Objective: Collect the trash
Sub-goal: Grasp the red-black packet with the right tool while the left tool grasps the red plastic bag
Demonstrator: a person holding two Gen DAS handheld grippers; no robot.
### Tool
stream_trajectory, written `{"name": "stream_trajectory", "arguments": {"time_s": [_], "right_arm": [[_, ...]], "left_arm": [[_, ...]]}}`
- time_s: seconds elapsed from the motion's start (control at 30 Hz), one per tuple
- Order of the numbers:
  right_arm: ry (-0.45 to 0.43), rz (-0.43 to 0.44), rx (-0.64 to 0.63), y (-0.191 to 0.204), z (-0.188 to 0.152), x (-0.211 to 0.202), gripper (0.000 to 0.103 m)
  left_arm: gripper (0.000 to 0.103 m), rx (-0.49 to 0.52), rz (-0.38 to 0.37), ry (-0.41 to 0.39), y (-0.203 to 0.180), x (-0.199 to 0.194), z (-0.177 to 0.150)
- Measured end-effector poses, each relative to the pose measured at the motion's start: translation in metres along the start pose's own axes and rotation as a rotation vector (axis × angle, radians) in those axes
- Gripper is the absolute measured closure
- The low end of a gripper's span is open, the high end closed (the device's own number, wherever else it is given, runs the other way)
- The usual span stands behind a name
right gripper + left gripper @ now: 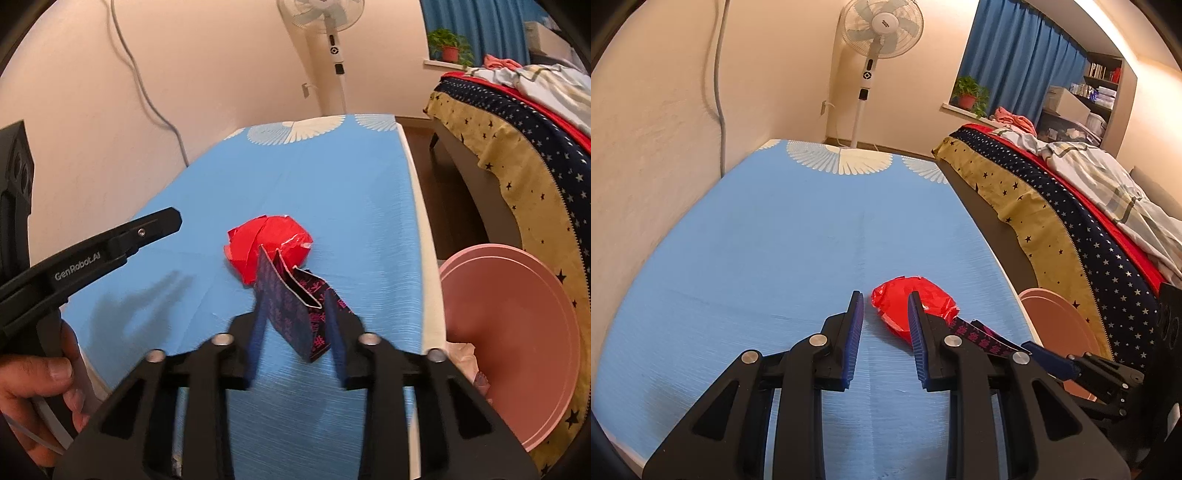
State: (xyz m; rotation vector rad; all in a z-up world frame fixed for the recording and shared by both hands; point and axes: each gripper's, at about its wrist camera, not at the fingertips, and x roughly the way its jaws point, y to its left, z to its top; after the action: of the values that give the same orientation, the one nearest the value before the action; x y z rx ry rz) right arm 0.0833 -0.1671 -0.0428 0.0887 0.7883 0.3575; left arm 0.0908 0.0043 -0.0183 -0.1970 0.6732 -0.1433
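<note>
A crumpled red wrapper (912, 308) lies on the blue table cover (775, 236), just ahead and right of my left gripper (885, 306), which is open and empty above the table. My right gripper (295, 312) is shut on a dark blue carton with pink print (295, 314), held just above the table in front of the red wrapper (267, 249). The carton also shows in the left wrist view (982, 338), behind my left gripper's right finger. The left gripper's side shows in the right wrist view (110, 243).
A pink round bin (517, 343) stands beside the table's right edge, with some pale trash inside; it also shows in the left wrist view (1060, 321). A bed with starry covers (1071, 221) lies to the right. A standing fan (871, 55) is beyond the table's far end.
</note>
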Motion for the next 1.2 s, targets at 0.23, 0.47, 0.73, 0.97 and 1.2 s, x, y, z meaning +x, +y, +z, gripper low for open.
{"name": "stream_trajectory", "arguments": {"time_s": [0.23,0.47,0.73,0.97,1.2], "right_arm": [[-0.032,0.012,-0.018,0.006,0.005,-0.006,0.099],[-0.045,-0.033,0.055,-0.01,0.008,-0.007,0.099],[-0.027,-0.055,0.095,-0.021,0.007,0.003,0.098],[-0.032,-0.056,0.109,-0.026,0.01,0.004,0.098],[-0.047,-0.065,0.1,-0.025,0.012,0.0,0.098]], "left_arm": [[0.078,-0.009,0.02,0.016,0.003,0.009,-0.002],[0.077,-0.032,0.017,0.052,0.005,0.028,-0.003],[0.056,-0.058,-0.021,0.112,-0.004,0.059,-0.004],[0.054,-0.092,-0.035,0.159,-0.005,0.08,-0.007],[0.071,-0.082,-0.065,0.165,-0.008,0.081,-0.007]]}}
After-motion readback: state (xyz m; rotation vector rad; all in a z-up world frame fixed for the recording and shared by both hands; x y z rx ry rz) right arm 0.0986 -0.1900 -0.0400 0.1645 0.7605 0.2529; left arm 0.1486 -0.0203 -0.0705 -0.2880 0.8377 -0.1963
